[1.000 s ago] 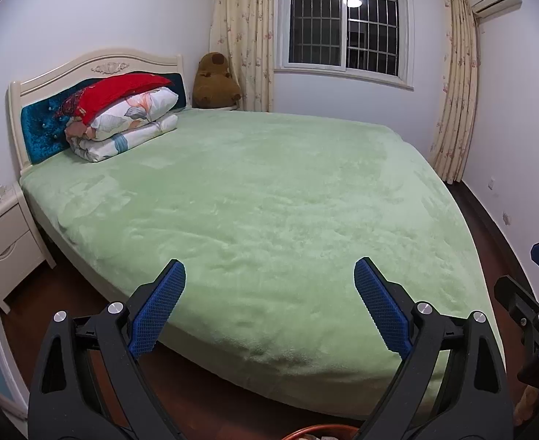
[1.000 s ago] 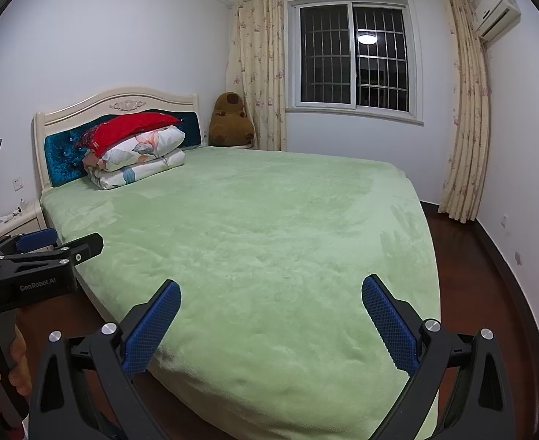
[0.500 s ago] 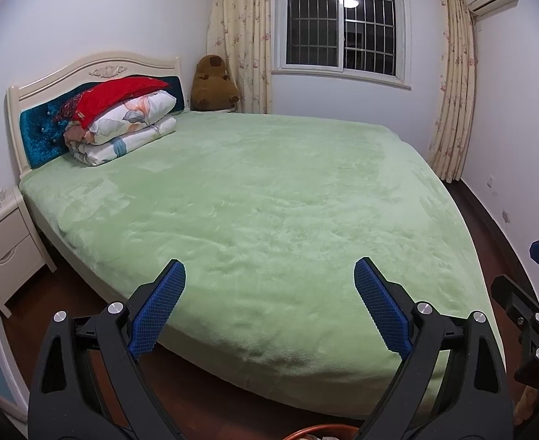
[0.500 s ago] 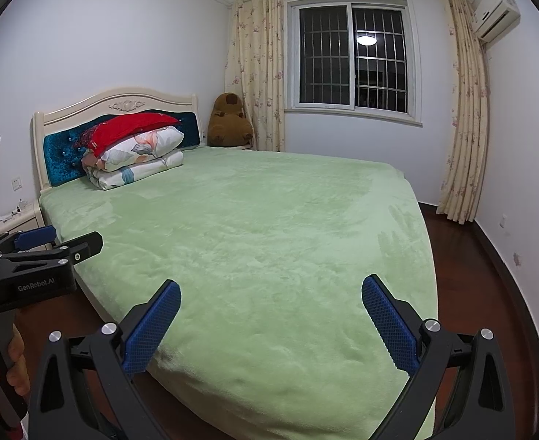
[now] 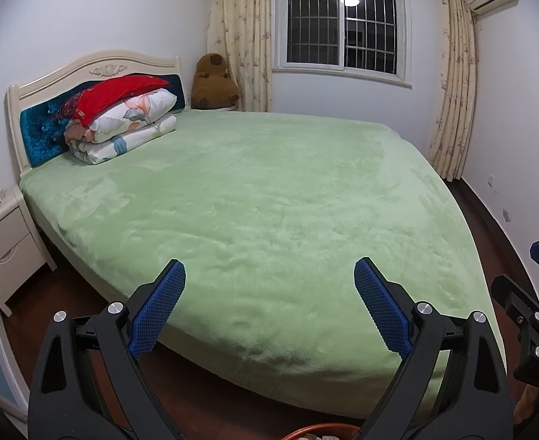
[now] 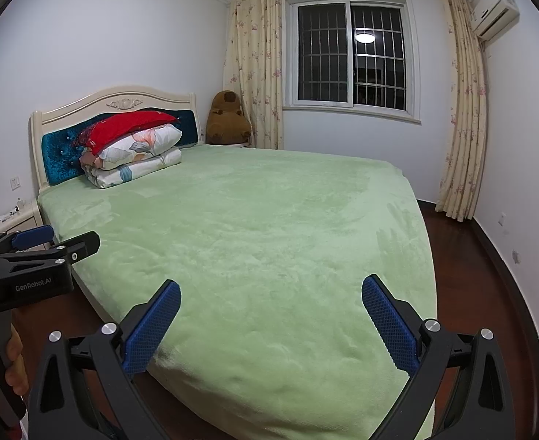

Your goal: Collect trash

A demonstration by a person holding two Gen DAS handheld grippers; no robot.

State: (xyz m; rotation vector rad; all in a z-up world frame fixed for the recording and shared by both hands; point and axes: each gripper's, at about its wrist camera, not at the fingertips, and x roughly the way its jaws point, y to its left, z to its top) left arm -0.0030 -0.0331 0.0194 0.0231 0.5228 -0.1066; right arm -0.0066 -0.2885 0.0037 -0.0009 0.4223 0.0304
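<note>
Below left claw, orange rim — contents cut off

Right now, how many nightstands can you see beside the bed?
1. The nightstand stands on the floor left of the bed, by the headboard. Another may be hidden behind the plush toy on the far side.

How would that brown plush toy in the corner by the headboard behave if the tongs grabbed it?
The brown plush toy looks soft and rounded, so it would probably squash and sag rather than stay stiff. It seems bulky, likely light for its size. Its fuzzy surface should grip the textured blue pads well, with little slip.
</note>
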